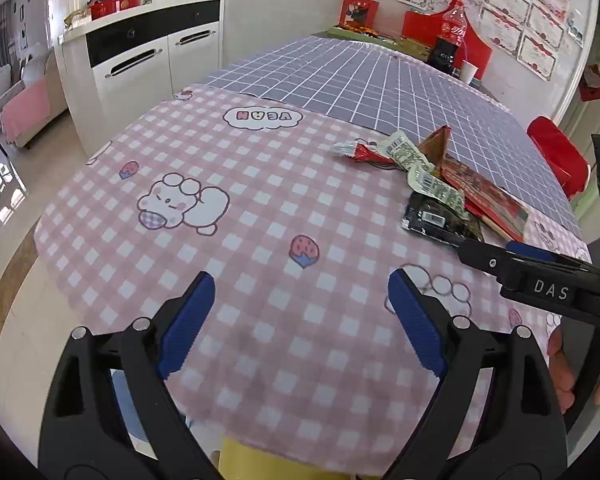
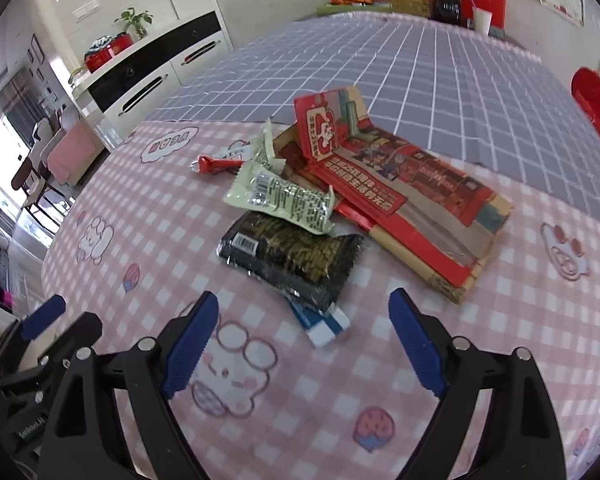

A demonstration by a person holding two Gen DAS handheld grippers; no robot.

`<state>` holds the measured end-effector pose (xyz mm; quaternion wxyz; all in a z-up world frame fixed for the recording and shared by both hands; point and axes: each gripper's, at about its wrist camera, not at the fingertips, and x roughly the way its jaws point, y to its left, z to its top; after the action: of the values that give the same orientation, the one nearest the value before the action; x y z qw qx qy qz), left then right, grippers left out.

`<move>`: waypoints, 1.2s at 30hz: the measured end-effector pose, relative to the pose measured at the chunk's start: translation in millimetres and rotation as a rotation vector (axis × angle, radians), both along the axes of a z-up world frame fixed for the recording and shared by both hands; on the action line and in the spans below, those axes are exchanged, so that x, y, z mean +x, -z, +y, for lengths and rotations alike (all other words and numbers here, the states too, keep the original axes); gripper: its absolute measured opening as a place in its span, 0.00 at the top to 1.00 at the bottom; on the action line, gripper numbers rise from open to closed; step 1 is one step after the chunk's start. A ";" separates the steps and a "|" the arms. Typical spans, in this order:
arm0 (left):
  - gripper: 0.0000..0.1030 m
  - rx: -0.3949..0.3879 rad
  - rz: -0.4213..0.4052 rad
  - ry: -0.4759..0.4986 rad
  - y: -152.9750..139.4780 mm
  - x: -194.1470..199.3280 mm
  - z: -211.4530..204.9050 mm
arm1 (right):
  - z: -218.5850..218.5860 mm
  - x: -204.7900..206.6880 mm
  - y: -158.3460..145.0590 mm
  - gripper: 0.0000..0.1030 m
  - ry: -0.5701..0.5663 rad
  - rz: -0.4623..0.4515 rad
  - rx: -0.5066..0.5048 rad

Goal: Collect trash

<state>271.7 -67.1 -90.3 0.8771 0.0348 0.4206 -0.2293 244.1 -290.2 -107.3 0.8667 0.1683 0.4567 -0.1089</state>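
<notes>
1. Nothing looks collected yet, as I judge it: the whole pile of trash lies on the table, and no bin or bag shows in either view.
2. In the right wrist view the pile sits at about 12 o'clock from the right gripper [image 2: 302, 340]. It holds a black wrapper [image 2: 290, 258], a pale green wrapper [image 2: 284, 196] overlapping its far edge, a small red wrapper [image 2: 216, 164] at 11 o'clock, a flattened red box [image 2: 404, 192] at 1 o'clock, and a white-and-blue packet [image 2: 324, 326] poking out from under the black wrapper.
3. The right gripper's jaws stand wide with only cloth between them; the white-and-blue packet lies nearest, just ahead of the fingertips.
4. The left gripper [image 1: 302, 320] has its jaws wide too, and they are still opening, with nothing between them; the pile lies at 2 o'clock from it, well apart.
5. Every piece remains to be picked up, so the task seems at its very start.
6. The table wears a pink checked cloth [image 1: 260, 208] with cartoon prints; a grey grid cloth [image 1: 360, 76] covers the far half.
7. At 12 to 1 o'clock beyond stand a cola bottle [image 1: 454, 36] and a paper cup [image 1: 468, 70]; a white cabinet [image 1: 148, 60] stands at 10 o'clock, and certificates [image 1: 500, 0] hang on the wall.
</notes>
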 end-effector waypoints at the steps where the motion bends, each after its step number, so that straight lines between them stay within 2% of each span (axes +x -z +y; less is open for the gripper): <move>1: 0.16 0.001 0.005 0.000 1.9 4.3 -0.9 | 1.1 5.0 1.5 0.17 0.007 0.003 -0.016; 5: 0.16 0.004 0.033 -0.015 9.3 17.9 -1.2 | 7.1 22.3 6.9 0.18 0.017 0.016 -0.039; 8: 0.16 0.003 0.046 -0.019 13.0 24.6 0.5 | 8.5 33.2 12.0 0.33 0.037 0.026 -0.066; 10: 0.16 0.008 0.050 -0.022 15.3 27.0 2.1 | 12.6 37.9 13.0 0.42 0.046 0.019 -0.127; 12: 0.16 0.009 0.057 -0.026 17.1 29.3 4.6 | 16.8 39.4 11.9 0.58 0.038 0.010 -0.142; 16: 0.16 0.000 0.064 -0.035 17.0 30.5 9.6 | 14.5 37.1 11.1 0.75 0.038 -0.009 -0.103; 18: 0.16 -0.003 0.062 -0.037 16.0 29.3 10.7 | 9.9 32.1 9.8 0.80 0.041 -0.025 -0.062; 21: 0.16 0.004 0.059 -0.032 14.9 26.3 8.4 | 5.1 23.1 5.5 0.84 0.044 -0.046 -0.034; 32: 0.16 0.015 0.061 0.034 10.9 12.3 -23.1 | -12.4 -18.2 -21.4 0.87 0.050 -0.119 -0.005; 36: 0.16 0.019 0.062 0.059 11.6 6.4 -32.5 | -15.8 -34.9 -20.8 0.87 0.026 -0.100 -0.001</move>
<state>278.1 -99.6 -101.9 0.8561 0.0482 0.4487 -0.2520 209.2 -306.0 -86.5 0.8872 0.1790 0.4103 -0.1118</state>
